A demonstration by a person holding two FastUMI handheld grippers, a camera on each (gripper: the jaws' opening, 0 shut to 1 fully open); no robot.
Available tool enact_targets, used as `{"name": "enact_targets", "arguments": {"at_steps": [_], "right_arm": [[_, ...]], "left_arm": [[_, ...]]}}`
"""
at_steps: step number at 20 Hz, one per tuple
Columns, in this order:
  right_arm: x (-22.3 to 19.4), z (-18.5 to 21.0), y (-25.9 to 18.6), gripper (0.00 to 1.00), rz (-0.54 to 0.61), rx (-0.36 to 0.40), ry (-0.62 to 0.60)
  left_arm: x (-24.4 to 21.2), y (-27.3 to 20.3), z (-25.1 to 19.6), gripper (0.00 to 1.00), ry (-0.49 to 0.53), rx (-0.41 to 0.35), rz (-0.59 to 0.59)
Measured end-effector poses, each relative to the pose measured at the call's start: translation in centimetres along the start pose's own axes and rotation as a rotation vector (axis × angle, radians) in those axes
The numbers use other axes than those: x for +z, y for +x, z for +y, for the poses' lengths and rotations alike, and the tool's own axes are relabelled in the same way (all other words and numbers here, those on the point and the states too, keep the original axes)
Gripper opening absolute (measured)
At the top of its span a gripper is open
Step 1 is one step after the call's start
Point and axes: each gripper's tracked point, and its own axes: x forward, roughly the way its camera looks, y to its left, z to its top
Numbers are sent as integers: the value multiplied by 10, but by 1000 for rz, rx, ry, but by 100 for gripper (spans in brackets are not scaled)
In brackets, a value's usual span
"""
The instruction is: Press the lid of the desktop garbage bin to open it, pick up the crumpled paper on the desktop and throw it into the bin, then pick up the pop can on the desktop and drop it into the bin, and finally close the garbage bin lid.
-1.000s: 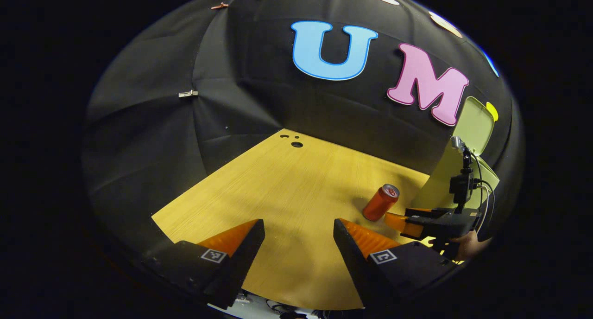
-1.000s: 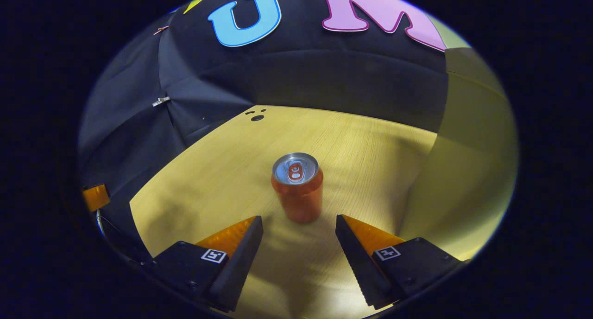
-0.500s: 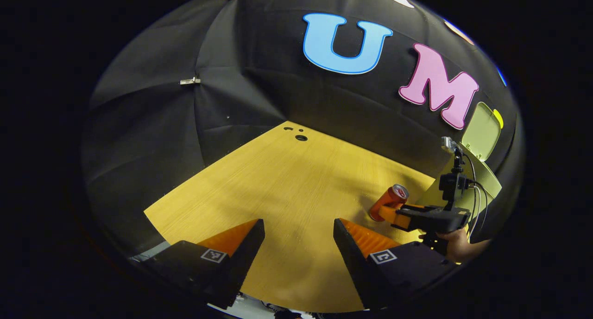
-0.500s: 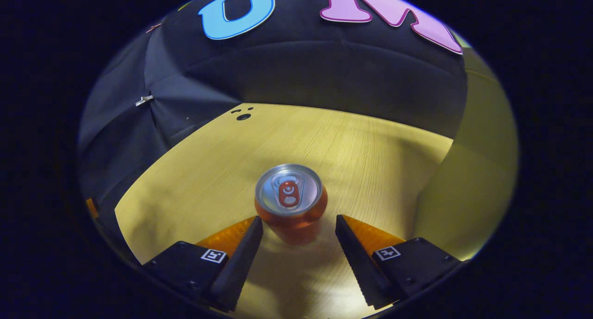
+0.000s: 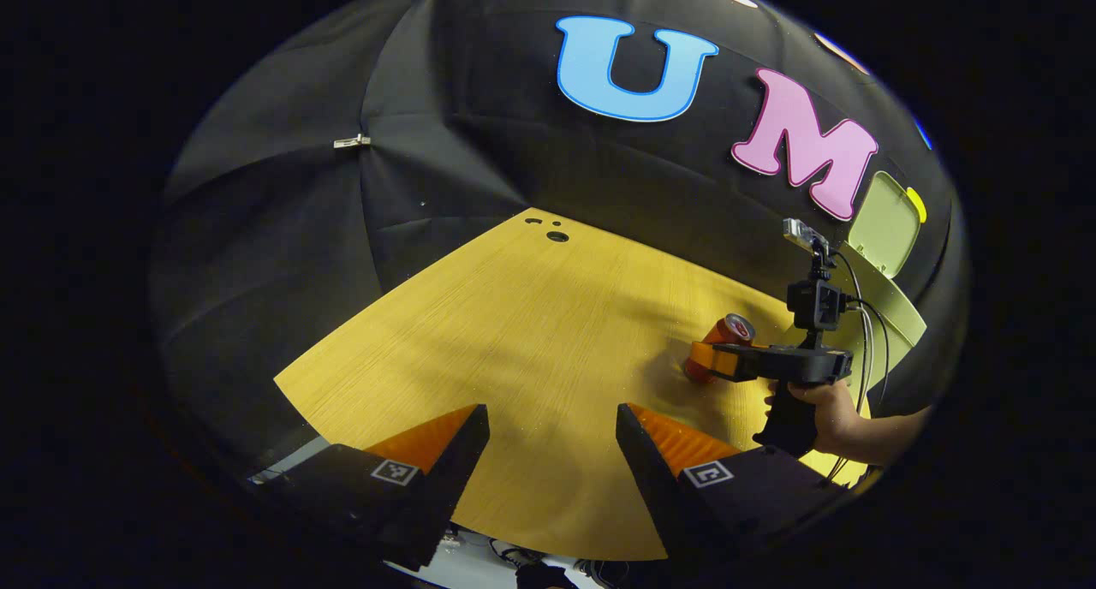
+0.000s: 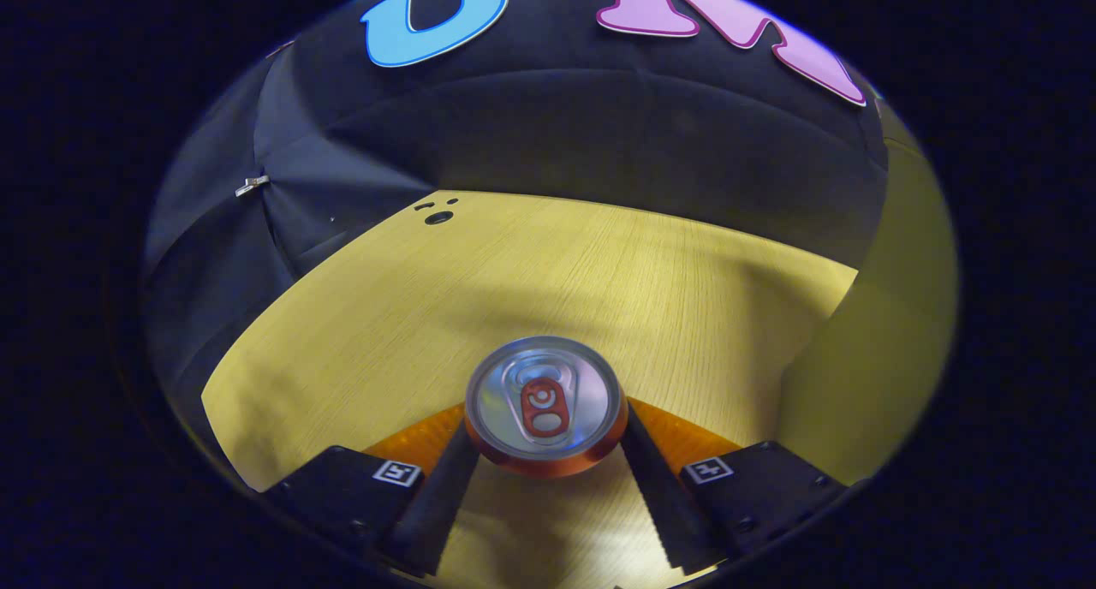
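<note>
The can (image 6: 545, 405) stands upright on the worktop (image 6: 548, 264), between the right gripper's (image 6: 548, 452) fingers (image 6: 664, 495); they flank its sides closely, but whether both press on it cannot be told. In the left gripper view the can (image 5: 726, 341) sits just beside the bin (image 5: 882, 302), whose lid (image 5: 886, 225) is tipped up and open; the bin's inside is hidden. A hand (image 5: 822, 413) holds the right gripper (image 5: 711, 362) there. The left gripper (image 5: 552, 452) hovers over bare worktop (image 5: 531, 332), well apart from the can, fingers (image 5: 428, 439) spread wide and holding nothing.
</note>
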Motion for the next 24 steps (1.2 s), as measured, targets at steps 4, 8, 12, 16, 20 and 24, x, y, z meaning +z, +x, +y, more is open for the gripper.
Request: {"name": "enact_targets", "arguments": {"at_steps": [4, 8, 12, 16, 20, 24], "right_arm": [[11, -2, -7, 84, -28, -13, -22], [28, 8, -37, 84, -56, 21, -55], [51, 21, -78, 83, -93, 68, -45], [84, 30, -127, 83, -157, 64, -70], [135, 24, -169, 83, -246, 32, -76], [175, 10, -206, 83, -322, -13, -51]], "left_arm": [[4, 3, -1, 96, 23, -14, -11], [6, 2, -11, 96, 42, -48, -26], [7, 3, -15, 96, 78, -87, -42], [0, 6, -15, 96, 109, -131, -50], [-8, 16, -21, 96, 70, -193, -35], [0, 24, -28, 96, 78, -247, -48]]}}
